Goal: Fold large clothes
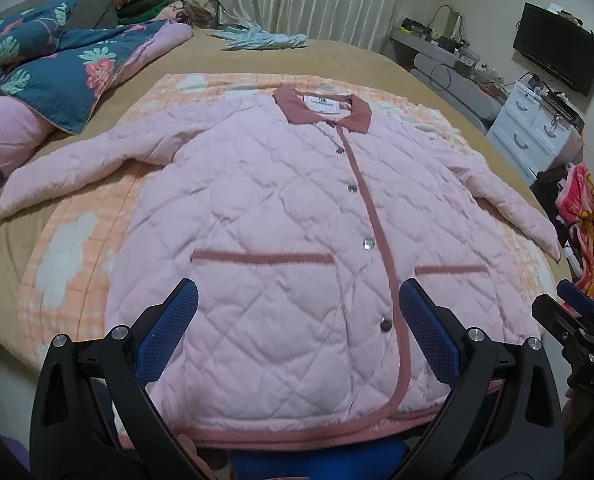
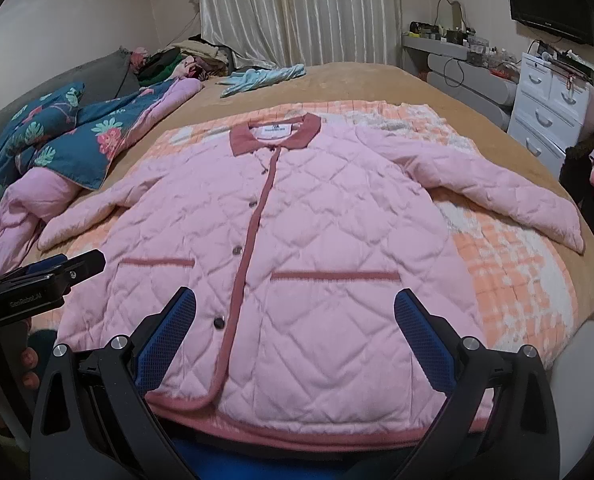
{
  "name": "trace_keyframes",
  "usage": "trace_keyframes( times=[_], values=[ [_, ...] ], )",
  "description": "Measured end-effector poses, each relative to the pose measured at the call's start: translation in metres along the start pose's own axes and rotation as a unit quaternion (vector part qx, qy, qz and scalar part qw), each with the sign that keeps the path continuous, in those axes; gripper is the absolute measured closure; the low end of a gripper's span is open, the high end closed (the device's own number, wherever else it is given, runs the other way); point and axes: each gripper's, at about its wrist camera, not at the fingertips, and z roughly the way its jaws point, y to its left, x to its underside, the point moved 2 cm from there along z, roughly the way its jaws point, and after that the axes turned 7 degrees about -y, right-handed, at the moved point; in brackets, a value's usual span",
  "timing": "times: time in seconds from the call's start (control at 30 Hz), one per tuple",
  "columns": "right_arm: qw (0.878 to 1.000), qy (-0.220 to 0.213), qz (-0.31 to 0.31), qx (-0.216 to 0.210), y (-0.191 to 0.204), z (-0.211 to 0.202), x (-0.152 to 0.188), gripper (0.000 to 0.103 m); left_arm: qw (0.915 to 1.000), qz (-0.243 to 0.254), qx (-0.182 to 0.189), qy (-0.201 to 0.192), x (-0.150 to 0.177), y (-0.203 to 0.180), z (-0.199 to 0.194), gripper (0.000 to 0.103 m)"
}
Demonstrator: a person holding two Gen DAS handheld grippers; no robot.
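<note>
A: What carries everything here?

B: A bed (image 1: 337, 60) under a tan cover. An orange-and-white checked blanket (image 1: 69, 264) is spread over its middle, and the pink quilted jacket (image 1: 281, 208) lies flat on that blanket, front up, buttoned, collar toward the far edge and hem at the near edge.

A: And the sleeves?

B: Both spread outward. One reaches toward the bed's left edge, the other toward its right edge, its cuff past the blanket onto the tan cover.

A: The grippers?

B: The left gripper (image 1: 297, 332) hovers over the hem with its jaws spread wide, grasping nothing; the blue pads (image 1: 169, 332) stand on either side of the button placket. The right gripper (image 2: 295, 332) is the same: jaws released, over the hem on the pocket side, empty. Each shows at the edge of the other's view.

A: What else is on the bed?

B: A blue floral duvet (image 1: 57, 76) with pink lining is bunched at the left edge. A light blue garment (image 2: 263, 76) lies near the far edge, and a heap of clothes (image 2: 185, 62) sits at the far left corner.

A: The room?

B: Pale striped curtains (image 2: 297, 12) hang behind the bed. Along the right wall are a white drawer unit (image 2: 549, 116), a cluttered grey shelf (image 2: 437, 46) and a dark screen (image 1: 557, 48) mounted above. A bright pink and yellow cloth (image 1: 589, 224) lies beside the bed's right edge.
</note>
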Motion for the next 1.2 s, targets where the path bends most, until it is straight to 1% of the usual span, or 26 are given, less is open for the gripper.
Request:
trace_keyframes(
  times=[0.17, 0.23, 0.37, 0.57, 0.7, 0.93, 1.0, 1.07, 1.2],
  values=[
    [1.0, 0.003, 0.002, -0.006, 0.001, 0.015, -0.023, 0.004, 1.0, 0.0, -0.004, -0.001, -0.019, 0.0, 0.012, 0.009],
    [1.0, 0.0, -0.001, 0.0, 0.002, 0.021, -0.03, 0.004, 1.0, -0.005, 0.0, -0.001, -0.027, 0.001, 0.016, 0.009],
    [1.0, 0.002, 0.002, -0.001, 0.003, 0.035, -0.047, 0.004, 0.9999, -0.01, -0.007, 0.001, -0.045, 0.005, 0.028, 0.009],
    [1.0, -0.005, 0.003, -0.003, 0.002, 0.052, -0.069, 0.004, 0.9999, -0.016, 0.002, -0.001, -0.069, 0.004, 0.042, 0.009],
    [1.0, -0.009, 0.007, -0.001, -0.002, 0.062, -0.082, 0.004, 0.9999, -0.012, 0.003, 0.004, -0.081, -0.001, 0.054, 0.009],
    [0.999, -0.017, 0.03, 0.011, -0.022, 0.083, -0.106, 0.004, 0.9998, -0.009, 0.013, 0.014, -0.103, -0.012, 0.077, 0.009],
    [0.999, -0.017, 0.039, 0.018, -0.031, 0.09, -0.112, 0.004, 0.9998, -0.01, 0.011, 0.009, -0.11, -0.014, 0.084, 0.009],
    [0.999, -0.02, 0.045, 0.021, -0.038, 0.094, -0.116, 0.004, 0.9997, -0.015, 0.017, 0.009, -0.116, -0.016, 0.092, 0.009],
    [0.997, -0.024, 0.06, 0.04, -0.06, 0.105, -0.126, 0.004, 0.9996, -0.016, 0.02, 0.013, -0.126, -0.02, 0.109, 0.009]
  ],
)
